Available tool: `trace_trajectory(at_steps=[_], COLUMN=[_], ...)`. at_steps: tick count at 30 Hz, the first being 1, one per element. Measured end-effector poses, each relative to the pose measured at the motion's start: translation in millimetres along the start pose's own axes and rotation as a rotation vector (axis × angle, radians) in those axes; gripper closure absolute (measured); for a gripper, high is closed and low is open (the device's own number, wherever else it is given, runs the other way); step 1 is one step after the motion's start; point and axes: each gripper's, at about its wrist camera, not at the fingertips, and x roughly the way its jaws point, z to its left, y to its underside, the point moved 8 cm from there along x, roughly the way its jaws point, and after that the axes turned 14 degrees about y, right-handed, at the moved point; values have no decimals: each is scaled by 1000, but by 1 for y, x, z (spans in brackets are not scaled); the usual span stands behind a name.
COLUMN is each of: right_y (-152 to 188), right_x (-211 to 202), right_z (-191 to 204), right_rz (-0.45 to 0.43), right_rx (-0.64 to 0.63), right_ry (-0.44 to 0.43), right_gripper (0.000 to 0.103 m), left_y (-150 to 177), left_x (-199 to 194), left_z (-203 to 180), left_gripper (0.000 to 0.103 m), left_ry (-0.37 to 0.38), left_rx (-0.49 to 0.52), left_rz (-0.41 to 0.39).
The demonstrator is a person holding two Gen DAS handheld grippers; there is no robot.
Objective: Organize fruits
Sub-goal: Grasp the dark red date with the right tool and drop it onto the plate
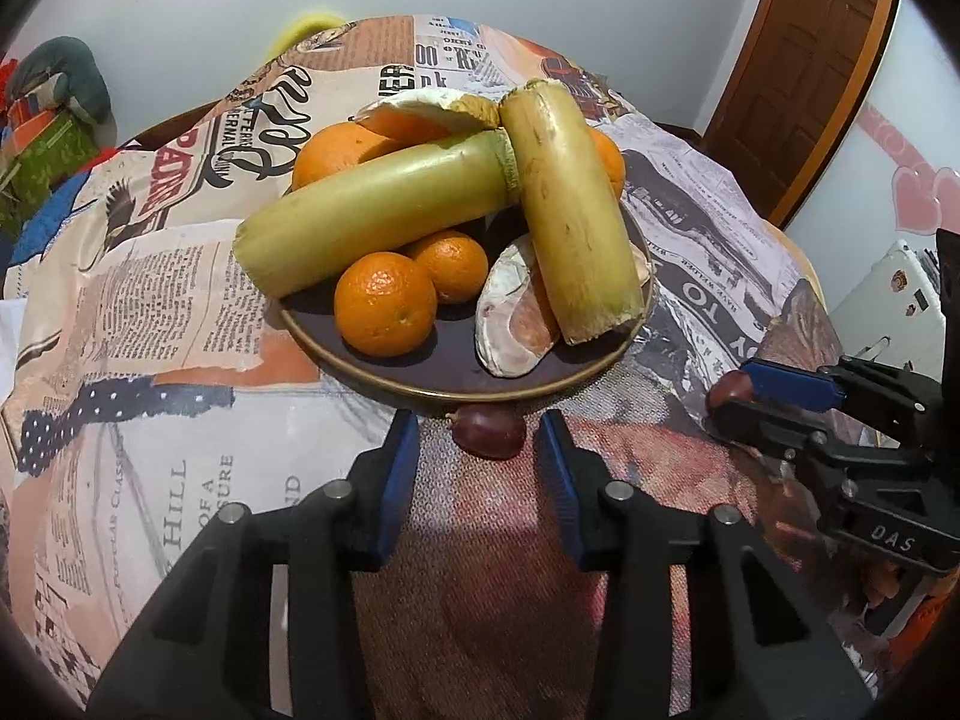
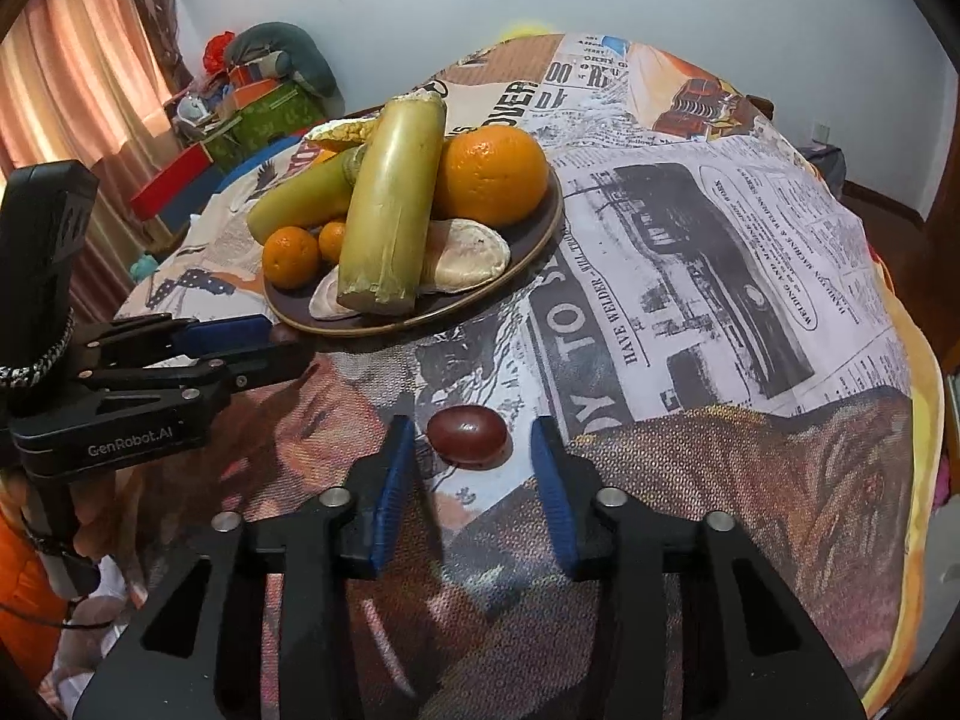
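Fruit (image 2: 468, 437): small, oval, glossy dark red; lying on printed cloth (image 2: 720, 276).

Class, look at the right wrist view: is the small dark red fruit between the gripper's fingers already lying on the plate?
No: the small dark red fruit lies on the printed tablecloth, well clear of the plate with the other fruit.

My fingers (image 1: 390, 498) are matt black plastic with ribbed blue pads and bare metal pins. The tablecloth (image 2: 690, 300) is woven printed cloth, matt. The plate (image 1: 456, 381) is smooth, dark, with a brassy rim. The red fruit (image 2: 468, 429) is glossy; the oranges (image 1: 384, 303) are dimpled, the cane pieces (image 1: 372, 204) waxy.
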Motion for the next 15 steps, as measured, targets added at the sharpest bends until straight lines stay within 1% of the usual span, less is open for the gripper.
trace_trajectory(at_steps=[3,6,15], right_y=[-1,-1,-6], right_x=[0,0,-7], right_z=[3,4,4], right_rz=[-3,-9,-24], right_rx=[-11,-20,-9], right_ry=[-9,1,-12], right_gripper=[78,78,79], left_y=[-1,0,1], left_x=[0,0,-10], left_z=[1,-2,-4], left_gripper=[72,80,81], left_ry=[4,14,17], left_rx=[-1,10,11], left_rz=[-3,-2,-15])
